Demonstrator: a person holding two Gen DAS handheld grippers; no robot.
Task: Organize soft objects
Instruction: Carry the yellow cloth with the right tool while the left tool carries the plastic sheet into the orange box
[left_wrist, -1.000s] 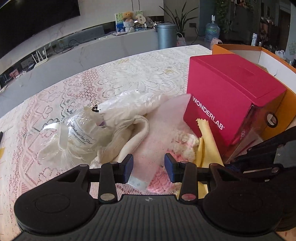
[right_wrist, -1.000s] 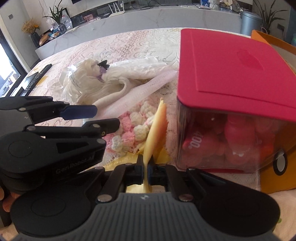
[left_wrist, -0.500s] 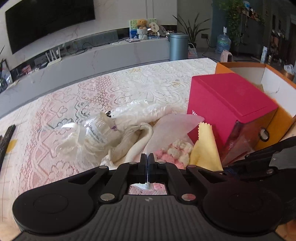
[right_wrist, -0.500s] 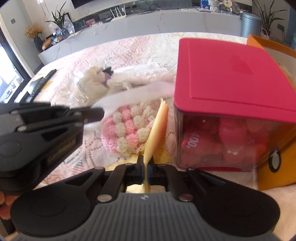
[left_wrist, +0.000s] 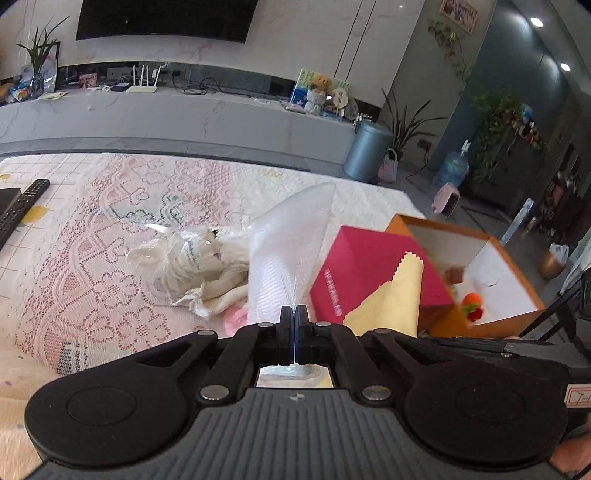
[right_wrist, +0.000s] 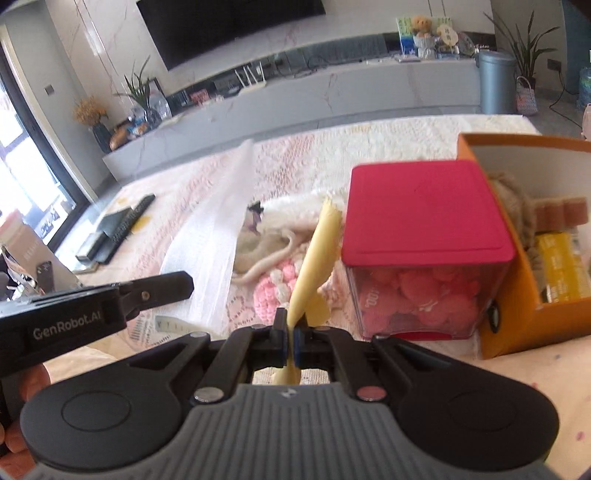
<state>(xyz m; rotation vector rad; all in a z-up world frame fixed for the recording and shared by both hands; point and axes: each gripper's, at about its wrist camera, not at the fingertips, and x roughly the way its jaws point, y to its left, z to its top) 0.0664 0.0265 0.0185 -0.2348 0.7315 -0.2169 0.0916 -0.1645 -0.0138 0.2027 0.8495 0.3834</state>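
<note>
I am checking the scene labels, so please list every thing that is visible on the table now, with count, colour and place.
white mesh bag: 1, translucent white, lifted, held by left gripper
yellow cloth: 1, pale yellow, lifted, held by right gripper
red box: 1, red lid, clear wall, beside orange box
orange box: 1, orange, open, table's right
knitted piece: 1, pink and white, on tablecloth
wrapped cream toy: 1, cream, mid-table
remote controls: 2, black, far left
left gripper: 1, black, shut
right gripper: 1, black, shut

Your pink crochet piece (left_wrist: 233, 318) hides mostly behind the white mesh sheet (left_wrist: 284, 254); the orange box (right_wrist: 517, 321) is cropped at three o'clock.
</note>
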